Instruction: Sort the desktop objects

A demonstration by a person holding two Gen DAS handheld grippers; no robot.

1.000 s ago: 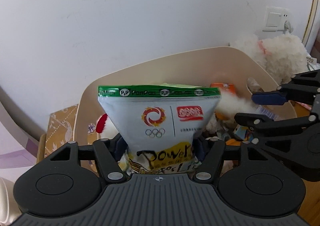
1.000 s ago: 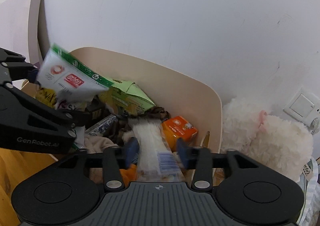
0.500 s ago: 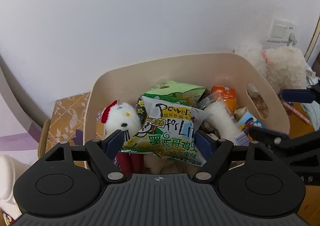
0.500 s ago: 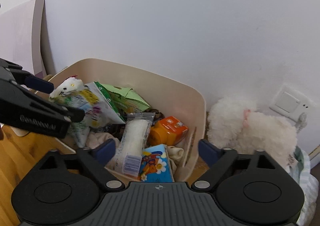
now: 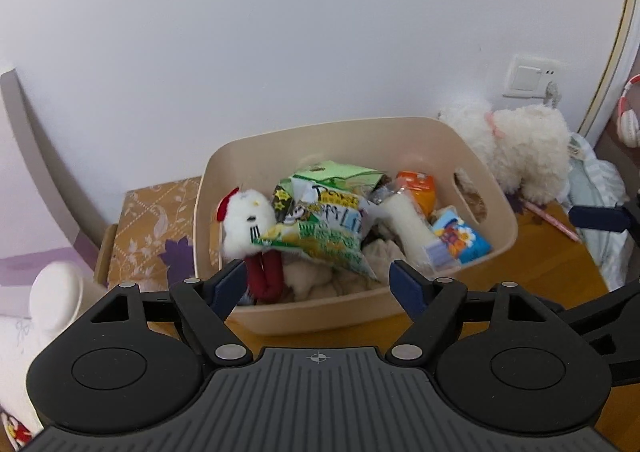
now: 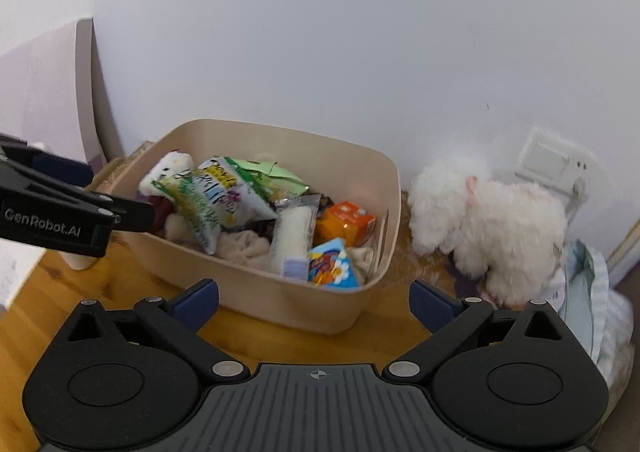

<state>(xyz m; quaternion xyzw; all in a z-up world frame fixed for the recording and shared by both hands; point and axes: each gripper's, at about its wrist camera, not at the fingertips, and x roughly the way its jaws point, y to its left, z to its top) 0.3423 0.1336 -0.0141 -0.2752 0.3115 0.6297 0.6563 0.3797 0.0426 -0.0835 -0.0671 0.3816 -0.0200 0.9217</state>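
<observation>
A beige bin (image 5: 360, 131) (image 6: 320, 316) stands on the wooden desk against the wall. In it lie a snack bag (image 5: 324, 236) (image 6: 208, 203), a white cat plush (image 5: 246, 219) (image 6: 170, 167), a clear packet of white stuff (image 5: 404, 219) (image 6: 294, 232), an orange box (image 5: 416, 187) (image 6: 346, 221), a blue tissue pack (image 5: 460, 240) (image 6: 332, 266) and a green pouch (image 5: 336, 171). My left gripper (image 5: 318, 284) is open and empty just in front of the bin. My right gripper (image 6: 314, 302) is open and empty, in front of the bin's right part.
A white fluffy toy dog (image 5: 516, 147) (image 6: 488, 219) sits right of the bin below a wall switch (image 5: 530, 77). A patterned brown box (image 5: 152, 228) lies left of the bin. Striped cloth (image 6: 592, 292) lies at the far right. A pink pen (image 5: 552, 219) lies on the desk.
My left gripper let go of the snack bag, which now lies in the bin. My right gripper let go of the clear packet. Both opened and drew back from the bin.
</observation>
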